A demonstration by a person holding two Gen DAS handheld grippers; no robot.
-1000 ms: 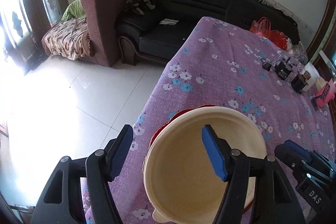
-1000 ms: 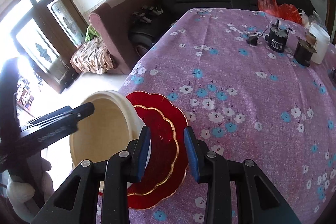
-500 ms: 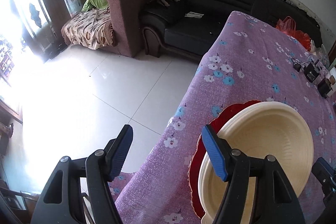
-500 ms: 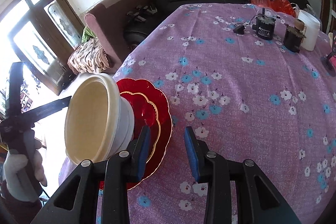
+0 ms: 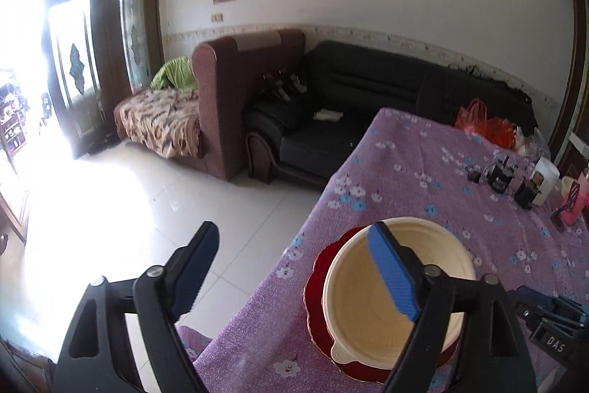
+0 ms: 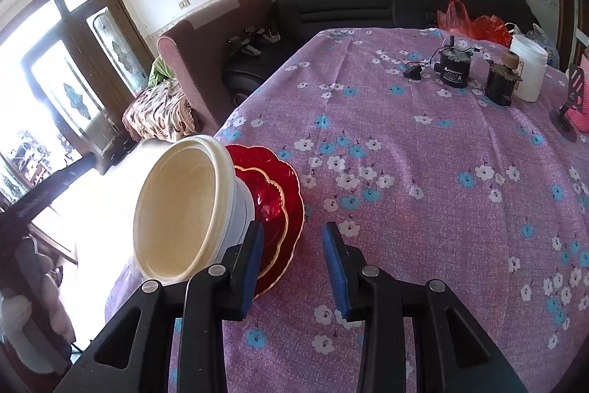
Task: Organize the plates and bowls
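Note:
A cream bowl (image 5: 371,301) (image 6: 176,209) sits on stacked red scalloped plates (image 5: 316,286) (image 6: 276,197) near the near-left edge of the purple flowered table (image 6: 423,172). My left gripper (image 5: 294,275) is open wide and empty, above and to the left of the bowl; its right finger (image 5: 392,277) overlaps the bowl in view. My right gripper (image 6: 292,267) is open and empty, just right of the plates, low over the cloth. Its tip also shows at the lower right of the left wrist view (image 5: 548,315).
At the table's far right stand two small black motors (image 6: 454,69), a white jar (image 6: 528,67), a pink item (image 6: 579,105) and red plastic bags (image 6: 475,21). Beyond the table's left edge are a tiled floor (image 5: 129,209), a black sofa (image 5: 368,98) and a brown armchair (image 5: 228,91).
My left gripper has drawn back and tilted up off the bowl, still open. The right gripper has backed slightly away. The bowl stays on the red plates.

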